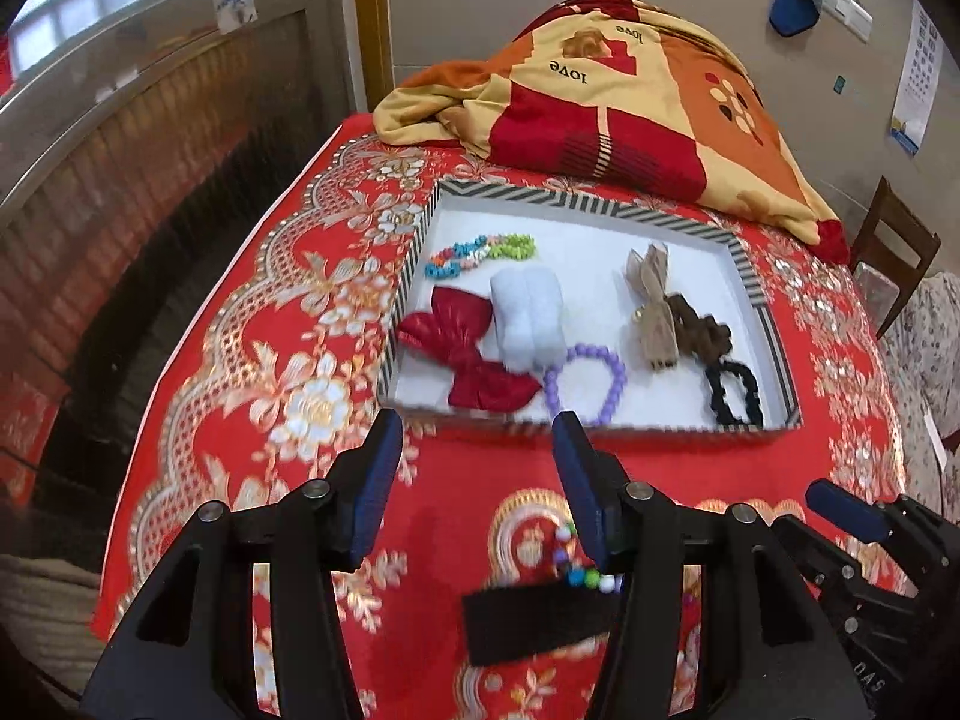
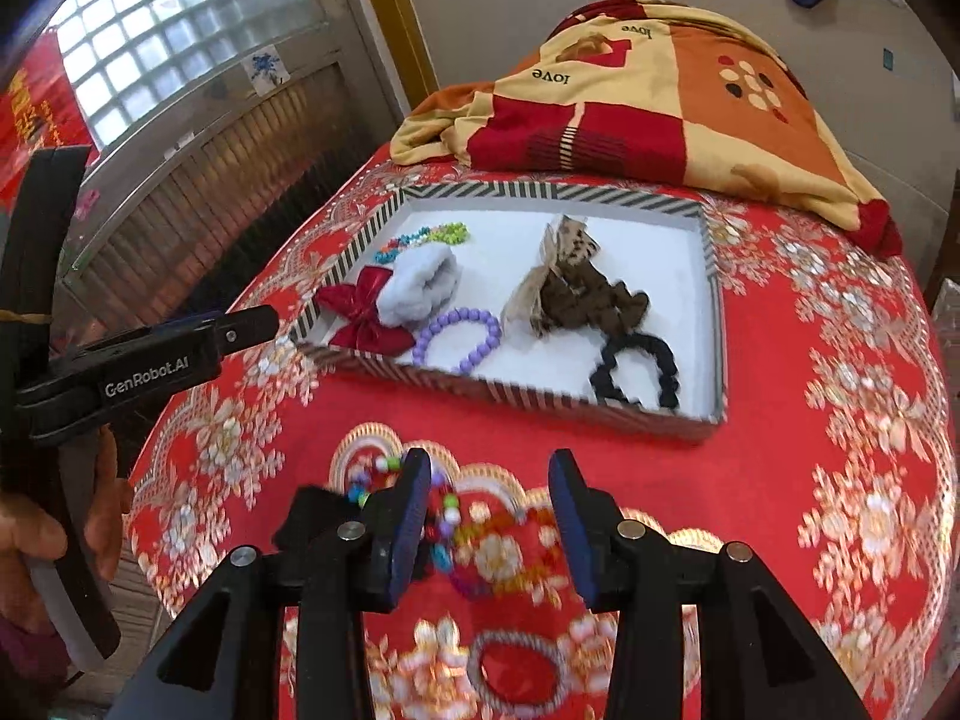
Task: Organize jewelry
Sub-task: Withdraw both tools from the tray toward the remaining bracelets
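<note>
Where "GenRobot.AI" marks the left gripper [image 2: 264, 321], quilt [image 2: 660, 96] reads "love" — both fingers wide.

We see a red cloth [image 1: 468, 480] with shiny gold and silver embroidery over the surface. On it, the tray [image 1: 600, 204] looks like matt white card with a striped paper rim. Inside the tray lie a glossy purple bead bracelet [image 1: 591, 381], a satiny red bow [image 1: 474, 354], a fluffy white scrunchie [image 1: 528, 318] and a matt black scrunchie [image 1: 735, 393].

Striped tray [image 1: 576, 199]; red bow [image 1: 474, 354]; purple bracelet [image 1: 600, 367].
</note>
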